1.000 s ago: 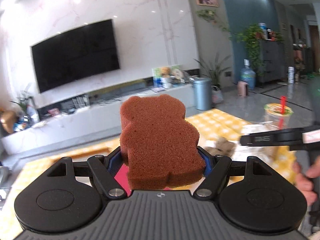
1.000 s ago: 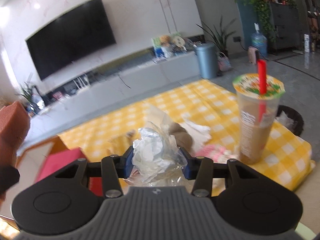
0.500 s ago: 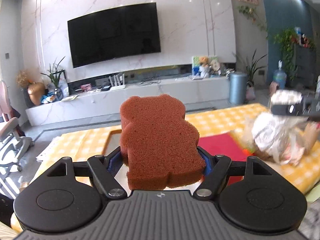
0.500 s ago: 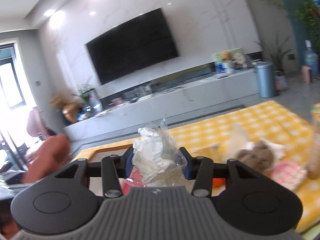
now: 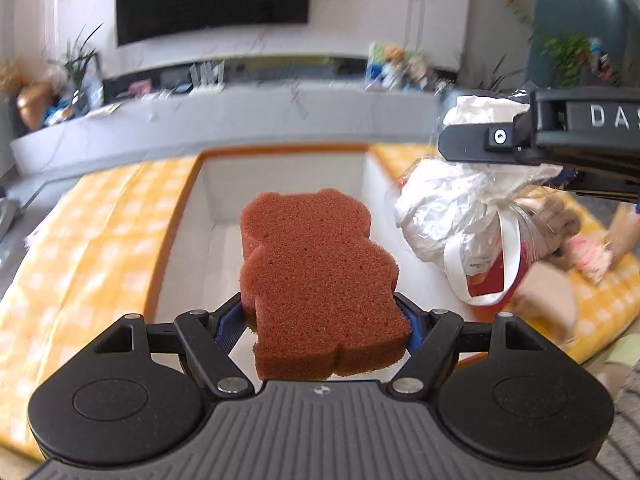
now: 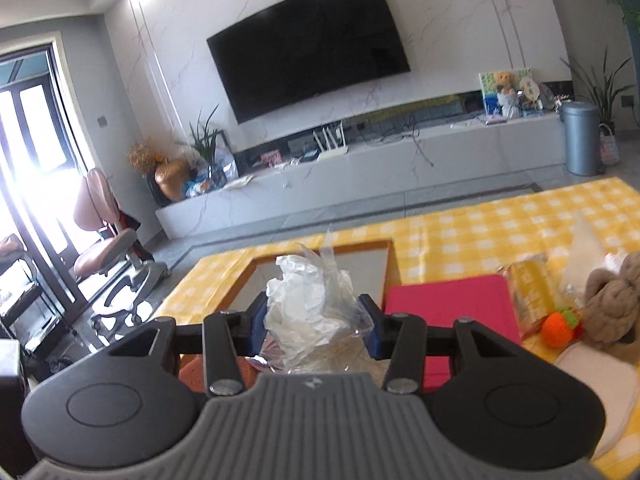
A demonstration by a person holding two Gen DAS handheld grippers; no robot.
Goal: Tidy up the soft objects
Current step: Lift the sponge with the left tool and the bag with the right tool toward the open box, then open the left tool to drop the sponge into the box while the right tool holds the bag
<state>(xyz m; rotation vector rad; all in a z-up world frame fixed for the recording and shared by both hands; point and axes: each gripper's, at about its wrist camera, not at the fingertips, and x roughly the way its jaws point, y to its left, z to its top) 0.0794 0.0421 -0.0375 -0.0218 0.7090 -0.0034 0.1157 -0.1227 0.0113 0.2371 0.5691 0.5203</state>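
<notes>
Left wrist view: the left gripper (image 5: 326,320) clamps a brown bear-shaped sponge (image 5: 320,276) over the orange-rimmed bin (image 5: 280,168), apparently ready to drop it in. Beside the bin's right wall, the right gripper (image 6: 316,324) pinches a crumpled plastic bag (image 5: 452,208), likely bound there too.

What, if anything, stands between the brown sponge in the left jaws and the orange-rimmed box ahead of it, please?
Nothing visible does. The sponge sits over the box, whose visible white floor is bare. The bag held by the right gripper hangs to the right, by the box's right wall.
</notes>
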